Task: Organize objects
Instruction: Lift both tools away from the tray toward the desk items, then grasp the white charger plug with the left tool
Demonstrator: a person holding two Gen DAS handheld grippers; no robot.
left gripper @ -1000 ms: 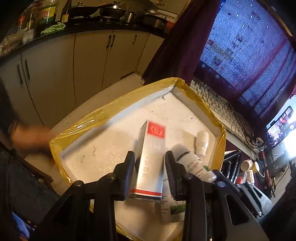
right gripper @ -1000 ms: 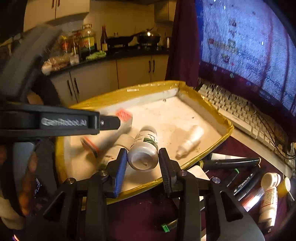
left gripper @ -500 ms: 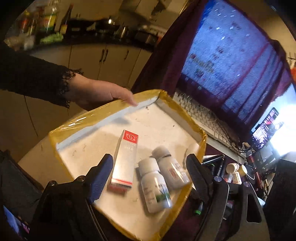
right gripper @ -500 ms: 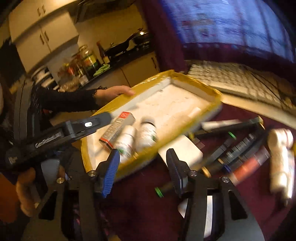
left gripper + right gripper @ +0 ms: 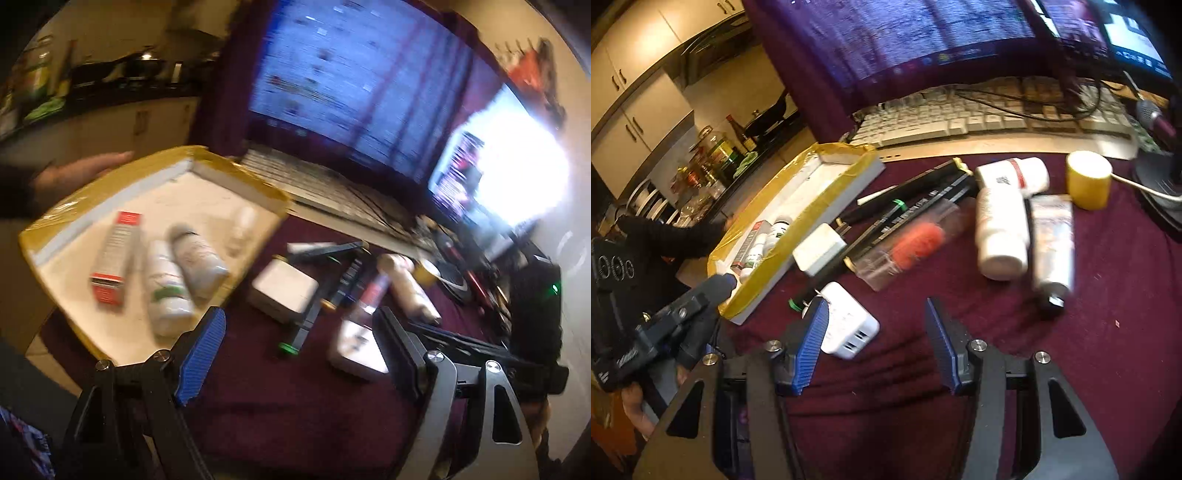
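Both of my tools are empty. My left hand-held gripper (image 5: 301,356) has its jaws wide apart over the maroon cloth on the table (image 5: 295,413), nothing between them; my right hand-held gripper (image 5: 877,347) is likewise spread, with nothing clamped, its left finger just beside the white USB charger (image 5: 847,328). The yellow-taped tray (image 5: 236,173) sits at the left of the table, and four things already lie in it: the red-and-silver carton (image 5: 114,258), two white bottles side by side, one with a green label (image 5: 166,288) and the other (image 5: 197,262) touching it, and a small white dropper bottle (image 5: 242,229) farther in, apart from the rest. A bare hand (image 5: 79,175) rests at the tray's far rim. I judge the sorting under halfway. Left out on the cloth, from the right wrist view: a white power adapter (image 5: 820,249) just beside the tray wall, a bundle of black pens (image 5: 916,206), a clear case with something orange inside (image 5: 908,245), a large white bottle (image 5: 999,229), a red-banded white bottle (image 5: 1015,175) touching it, a pale tube with a dark cap (image 5: 1052,240), and a yellow cap or lid (image 5: 1087,179) near the keyboard (image 5: 997,114). Motion blur keeps me from reading labels. The charger is nearest my right jaws, so it looks the likeliest next pick.
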